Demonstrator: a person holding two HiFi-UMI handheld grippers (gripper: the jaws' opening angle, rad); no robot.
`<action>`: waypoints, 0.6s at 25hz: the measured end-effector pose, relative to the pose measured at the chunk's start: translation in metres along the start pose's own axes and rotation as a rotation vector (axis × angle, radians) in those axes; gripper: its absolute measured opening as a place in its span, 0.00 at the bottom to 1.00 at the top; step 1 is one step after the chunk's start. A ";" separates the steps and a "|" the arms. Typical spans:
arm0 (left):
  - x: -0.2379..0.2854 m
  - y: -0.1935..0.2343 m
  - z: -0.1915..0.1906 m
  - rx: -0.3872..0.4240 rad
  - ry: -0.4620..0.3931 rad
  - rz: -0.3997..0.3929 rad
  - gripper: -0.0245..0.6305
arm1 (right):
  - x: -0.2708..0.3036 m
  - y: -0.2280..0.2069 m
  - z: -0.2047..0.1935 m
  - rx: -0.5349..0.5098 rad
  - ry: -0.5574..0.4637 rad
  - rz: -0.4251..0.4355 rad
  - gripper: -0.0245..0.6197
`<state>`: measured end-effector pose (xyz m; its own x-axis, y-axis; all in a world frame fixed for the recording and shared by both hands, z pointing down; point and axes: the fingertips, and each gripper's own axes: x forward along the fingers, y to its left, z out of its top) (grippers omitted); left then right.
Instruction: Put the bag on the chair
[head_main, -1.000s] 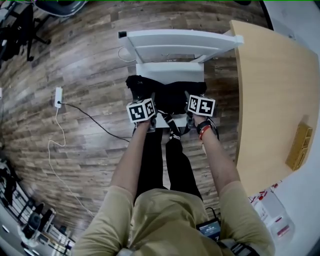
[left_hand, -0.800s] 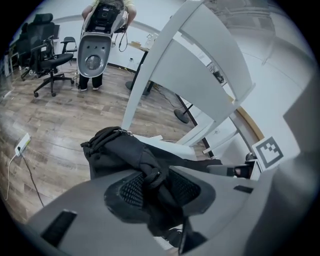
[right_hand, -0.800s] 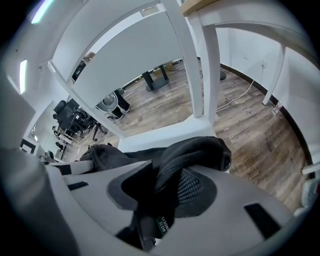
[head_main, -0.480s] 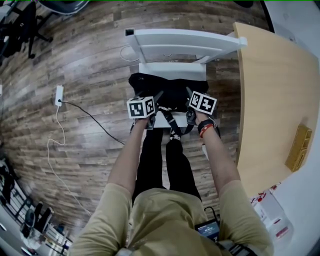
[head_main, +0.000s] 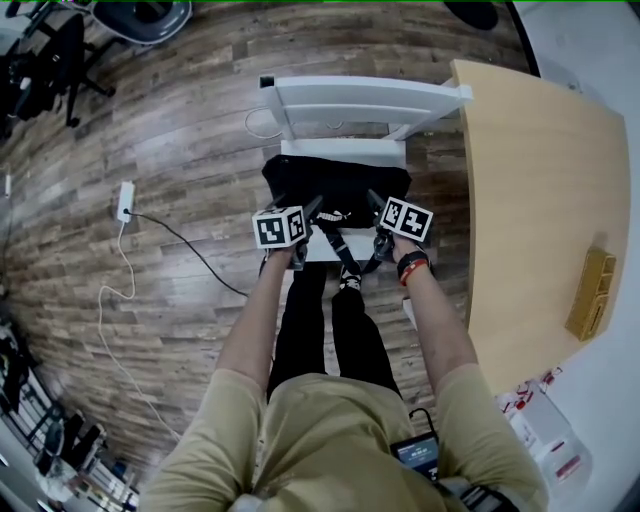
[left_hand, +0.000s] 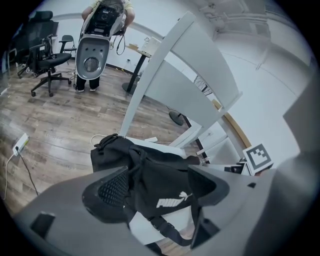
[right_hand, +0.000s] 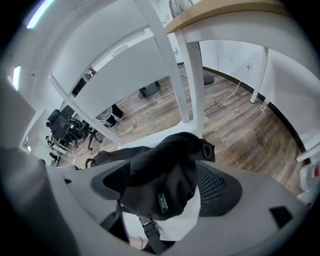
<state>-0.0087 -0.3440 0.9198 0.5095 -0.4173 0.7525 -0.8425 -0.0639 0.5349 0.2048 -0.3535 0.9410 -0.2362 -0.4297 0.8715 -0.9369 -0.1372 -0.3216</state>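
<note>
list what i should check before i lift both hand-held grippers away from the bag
1. Bag resting on the chair seat: ok.
2. Left hand-held gripper let go: ok; its jaws have just been opening and stand wide apart, with the bag in the gap and the pads not pressing.
3. Right hand-held gripper let go: ok; the same.
4. Strap clear of both grippers: cannot tell; it hangs off the seat front and runs low between the jaws.
5. Bag settled, not sliding: cannot tell.
</note>
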 end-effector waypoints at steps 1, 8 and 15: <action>-0.003 -0.002 0.002 0.001 -0.005 0.002 0.59 | -0.005 0.000 0.000 -0.005 -0.004 0.002 0.67; -0.034 -0.024 0.005 0.070 -0.041 0.035 0.59 | -0.046 0.010 0.005 0.005 -0.065 0.035 0.66; -0.079 -0.057 0.009 0.113 -0.096 0.049 0.59 | -0.106 0.046 0.015 -0.085 -0.134 0.096 0.66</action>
<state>-0.0023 -0.3151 0.8260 0.4526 -0.5066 0.7338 -0.8831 -0.1403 0.4478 0.1908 -0.3276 0.8280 -0.2941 -0.5530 0.7796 -0.9316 -0.0165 -0.3632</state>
